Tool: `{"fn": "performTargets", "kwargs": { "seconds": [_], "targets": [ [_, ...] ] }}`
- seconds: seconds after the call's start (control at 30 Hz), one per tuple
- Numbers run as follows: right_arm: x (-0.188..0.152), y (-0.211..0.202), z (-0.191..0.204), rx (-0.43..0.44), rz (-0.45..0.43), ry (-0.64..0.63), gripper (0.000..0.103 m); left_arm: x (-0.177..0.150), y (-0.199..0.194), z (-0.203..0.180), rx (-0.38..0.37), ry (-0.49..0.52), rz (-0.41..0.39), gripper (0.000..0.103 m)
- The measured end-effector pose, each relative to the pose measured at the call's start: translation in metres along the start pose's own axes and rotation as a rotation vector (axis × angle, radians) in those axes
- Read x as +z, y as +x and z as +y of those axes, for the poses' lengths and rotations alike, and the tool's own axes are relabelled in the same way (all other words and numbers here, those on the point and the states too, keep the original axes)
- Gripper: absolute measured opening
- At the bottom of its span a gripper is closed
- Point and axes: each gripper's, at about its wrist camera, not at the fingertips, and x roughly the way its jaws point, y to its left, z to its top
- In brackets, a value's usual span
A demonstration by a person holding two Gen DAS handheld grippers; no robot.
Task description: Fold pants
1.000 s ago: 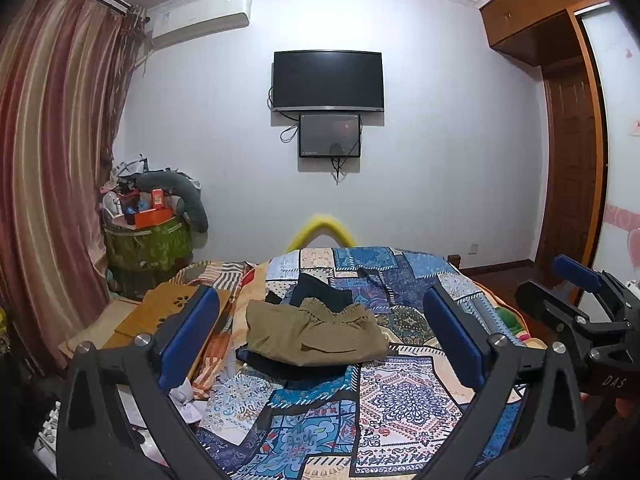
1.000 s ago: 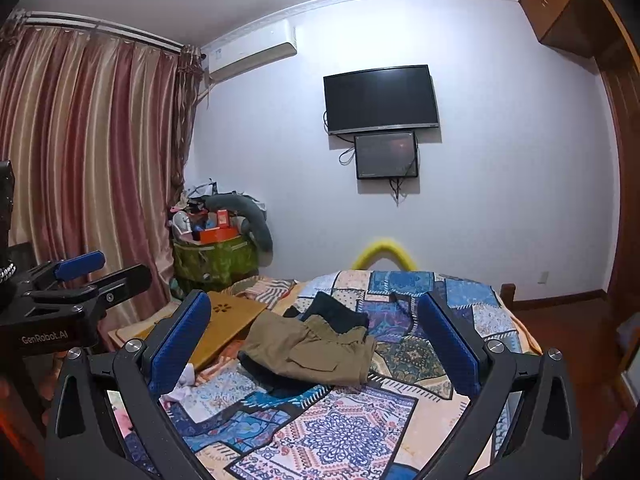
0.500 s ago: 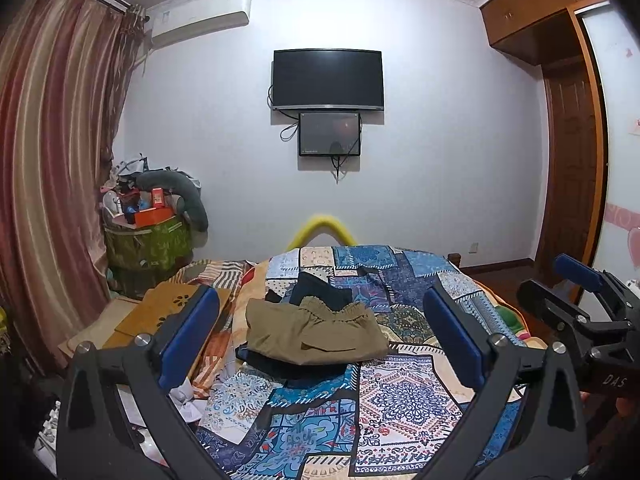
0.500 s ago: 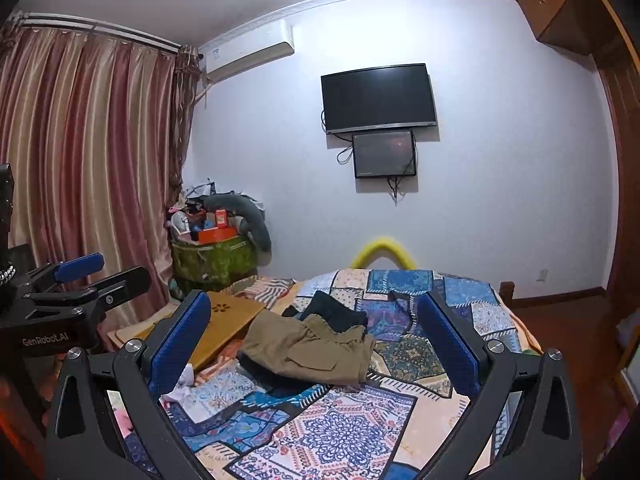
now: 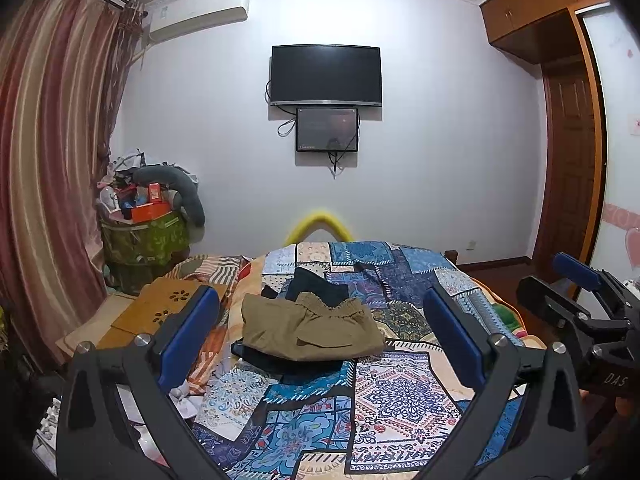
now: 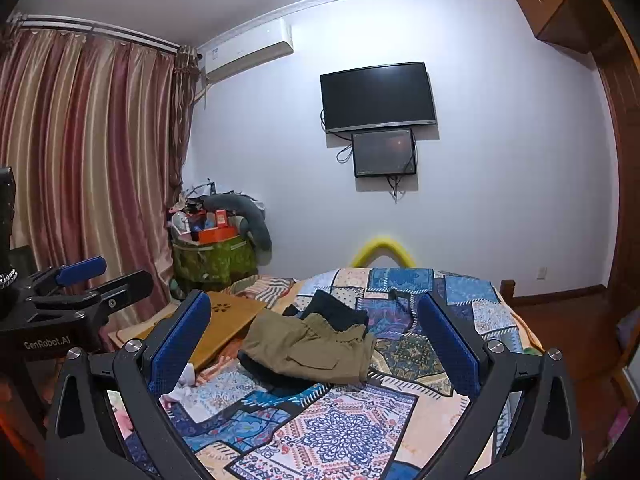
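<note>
Left hand-held gripper point(image 5: 320, 336) spread, empty; right hand-held gripper point(image 6: 316, 340) likewise; folded khaki pants point(image 5: 310, 328) on patchwork quilt point(image 5: 400, 396).

Bare quilt point(image 5: 400, 392) lies before the folded pants point(image 5: 310, 330); wooden board point(image 5: 160, 310) flanks them.

The right hand-held gripper point(image 6: 314, 340) has tilted slightly; the room sits marginally lower.

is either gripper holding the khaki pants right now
No, both the left gripper and right gripper hang open above the bed, clear of the khaki pants.
</note>
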Motion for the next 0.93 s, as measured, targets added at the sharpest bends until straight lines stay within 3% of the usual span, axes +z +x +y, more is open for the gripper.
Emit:
{"fn": "performTargets", "kwargs": {
  "seconds": [0.93],
  "targets": [
    [-0.0038,0.0037,0.0027,-0.011,0.009,-0.003,0.103,-0.0035,0.0068,0.0010,-0.039,0.020,0.039,0.103]
  ]
}}
